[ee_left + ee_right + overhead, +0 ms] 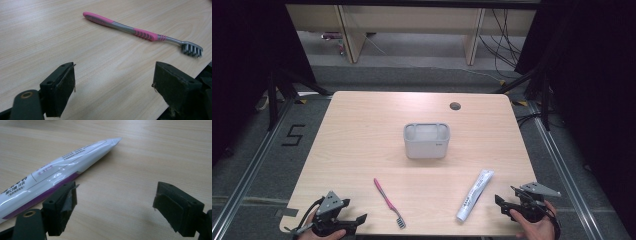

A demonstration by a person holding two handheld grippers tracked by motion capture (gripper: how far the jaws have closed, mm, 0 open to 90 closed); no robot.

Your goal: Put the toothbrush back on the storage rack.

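At the near edge of the table [362, 125], the left gripper [346, 218] is held in a hand at the near-left corner. Its jaws are spread wide apart with nothing between them, as is seen in the left gripper view [113, 87]. The right gripper [507, 200] is held at the near-right corner, partly over the table edge; its jaws are likewise released and unloaded [115, 207].

Just beyond the left gripper, a pink and grey toothbrush [389, 202] is laid flat on the wood. Its bristle head is located close to the near edge, and its handle is angled away toward the table centre. In the left gripper view the toothbrush [140, 32] is seen ahead of the jaws, apart from them. No lettering on the handle can be read.

Just beside the right gripper, a white toothpaste tube [475, 195] is laid flat, its cap end toward the near edge and its crimped end pointed away. In the right gripper view the tube [57, 175] is seen to carry a purple stripe and small printed text, which is too small to be read.

Bare wood is left between the toothbrush and the tube.

Farther off, near the table centre, a grey holder [426, 140] is set upright, well apart from both items. A small mark on its front cannot be read. A round cable hole [455, 106] is located near the far edge.

On the floor at the left, the figure "5" [293, 135] is marked.
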